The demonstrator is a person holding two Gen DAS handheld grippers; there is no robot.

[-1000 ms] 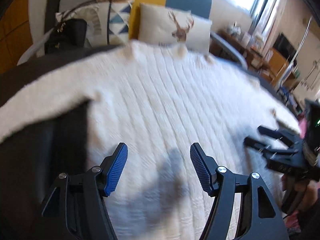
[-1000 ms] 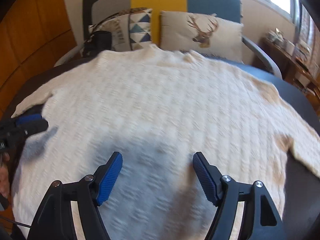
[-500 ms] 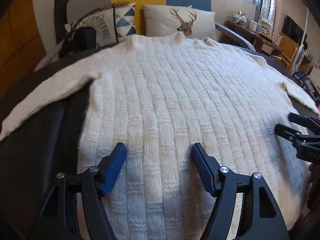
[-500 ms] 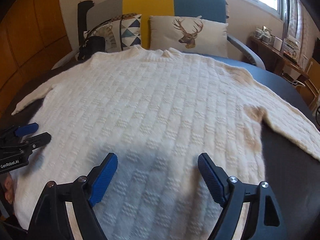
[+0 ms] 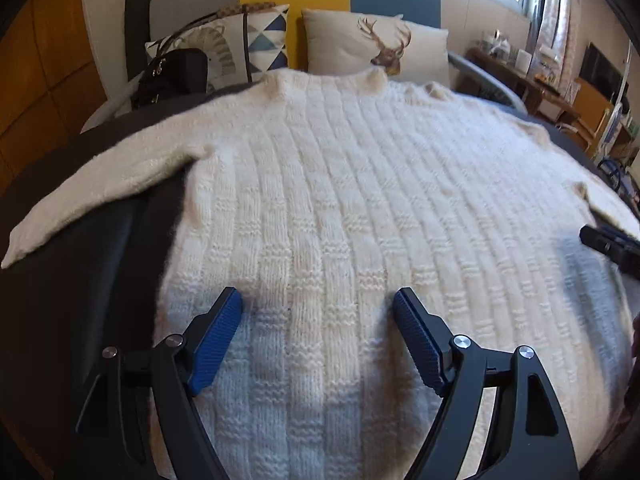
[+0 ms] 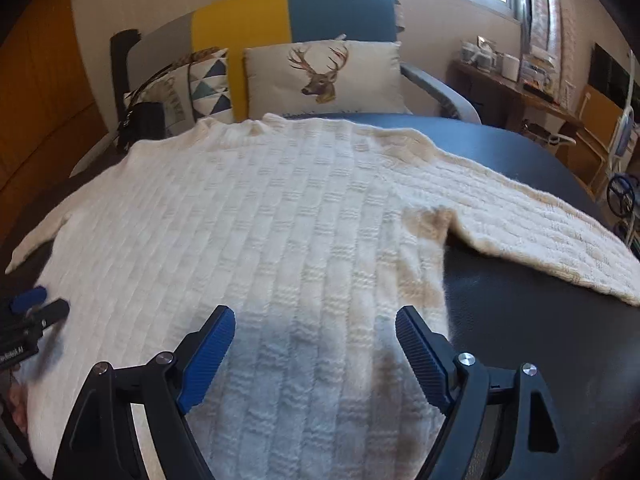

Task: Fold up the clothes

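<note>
Compared with half a second ago, both wrist views have shifted slightly: the right claw point(image 6: 315, 322) now sits nearer the sweater's right side seam, and only its tip shows at the edge of the left wrist view.

Cream knit sweater point(image 5: 340, 208) — spread flat, face up, on the dark bench point(image 5: 80, 280). Its long axis runs from the hem, nearest the cameras, to the collar point(image 5: 324, 80), which points away toward the deer cushion point(image 6: 320, 76) and the triangle-patterned cushion point(image 5: 240, 48) on the sofa point(image 6: 280, 12). Left sleeve point(image 5: 100, 188) extends outward and slightly back toward the hem; right sleeve point(image 6: 532, 224) likewise angles out over the bench.

Left claw point(image 5: 318, 304): jaws spread wide, grasping nothing, poised over the lower body of the sweater. Right claw: jaws equally released, empty, over the lower right portion beside the seam. Whether either claw's blue pads point(image 6: 208, 356) touch the knit cannot be told — the fisheye view flattens height.

A black handbag point(image 5: 172, 76) rests beside the left cushion.
</note>
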